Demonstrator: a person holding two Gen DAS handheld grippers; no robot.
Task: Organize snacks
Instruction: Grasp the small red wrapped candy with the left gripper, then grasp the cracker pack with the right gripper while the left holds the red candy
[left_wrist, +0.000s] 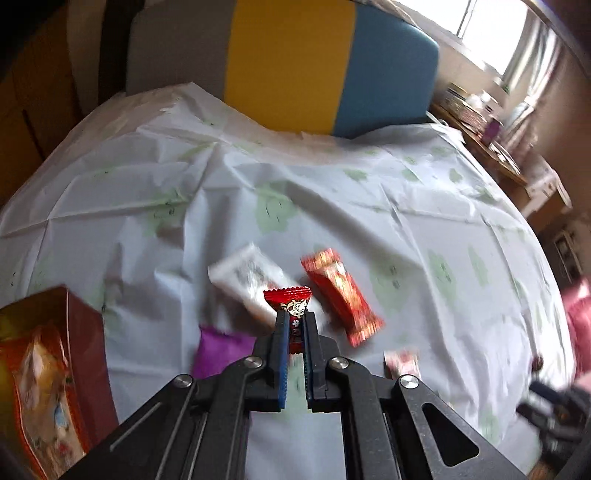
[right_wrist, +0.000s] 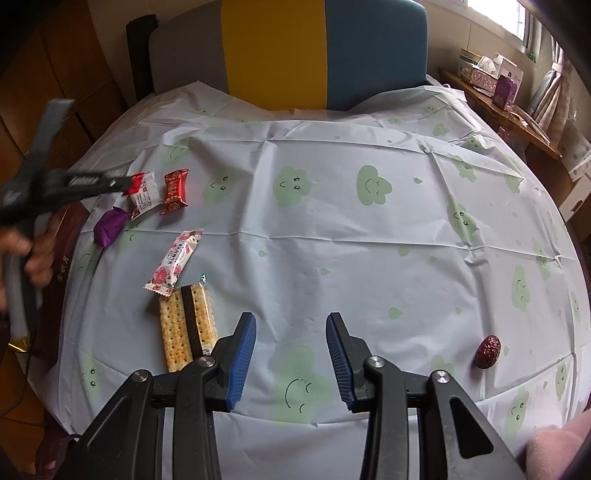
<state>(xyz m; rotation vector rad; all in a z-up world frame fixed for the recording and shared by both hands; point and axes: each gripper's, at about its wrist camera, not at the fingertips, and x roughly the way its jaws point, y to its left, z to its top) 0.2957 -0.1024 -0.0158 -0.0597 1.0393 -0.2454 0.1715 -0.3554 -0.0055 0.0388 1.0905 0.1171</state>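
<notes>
This is a lived-in room of a home. A desk (right_wrist: 332, 229) is spread with a thin white cover printed with smiling green clouds, and a padded chair back (right_wrist: 295, 51) in grey, yellow and blue stands at its far edge. Right of the chair, a wooden shelf (right_wrist: 495, 107) along the wall carries a tissue box (right_wrist: 487, 66) and small purple cartons below a bright window (left_wrist: 491, 33) hung with pale curtains (left_wrist: 532, 51). Left of the chair are brown wooden cupboard doors (right_wrist: 55, 74).
</notes>
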